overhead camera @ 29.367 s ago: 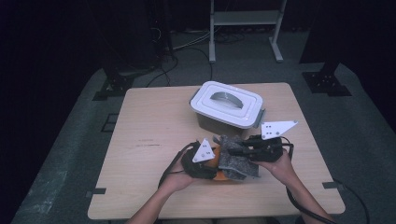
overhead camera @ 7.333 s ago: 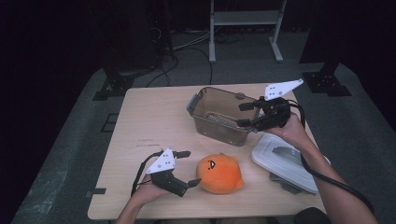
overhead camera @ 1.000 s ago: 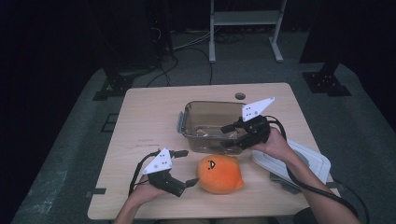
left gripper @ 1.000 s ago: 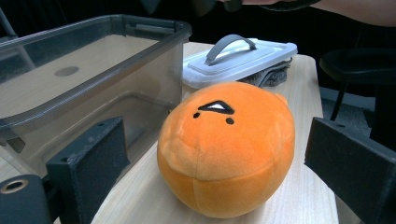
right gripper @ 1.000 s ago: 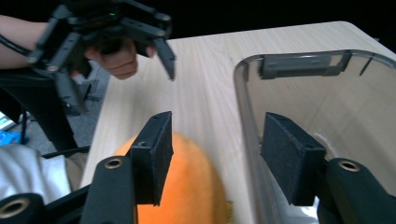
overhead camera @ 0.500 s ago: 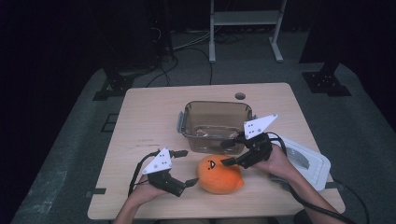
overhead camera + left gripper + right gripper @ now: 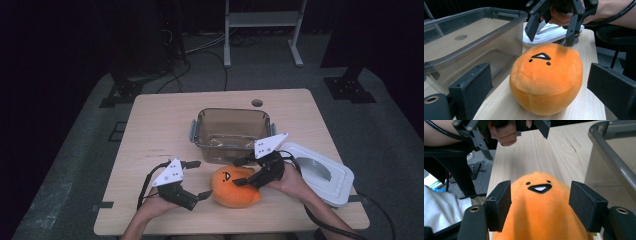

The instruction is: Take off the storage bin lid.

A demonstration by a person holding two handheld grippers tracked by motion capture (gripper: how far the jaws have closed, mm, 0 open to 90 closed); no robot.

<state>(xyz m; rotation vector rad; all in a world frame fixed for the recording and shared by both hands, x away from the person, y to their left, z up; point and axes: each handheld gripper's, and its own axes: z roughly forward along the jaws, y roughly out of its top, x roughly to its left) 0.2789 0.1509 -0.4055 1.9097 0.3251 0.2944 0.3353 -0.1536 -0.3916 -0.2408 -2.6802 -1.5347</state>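
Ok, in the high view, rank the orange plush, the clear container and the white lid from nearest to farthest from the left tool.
1. Orange plush: just right of the left tool, at the table's near edge.
2. Clear container: behind the plush, mid-table, lid off.
3. White lid: far right, beyond the right tool, whose open jaws straddle the plush.

Fuzzy orange cloth plush toy (image 7: 546, 80), matt pale wood table (image 7: 160, 120), glossy clear plastic tub (image 7: 232, 131)
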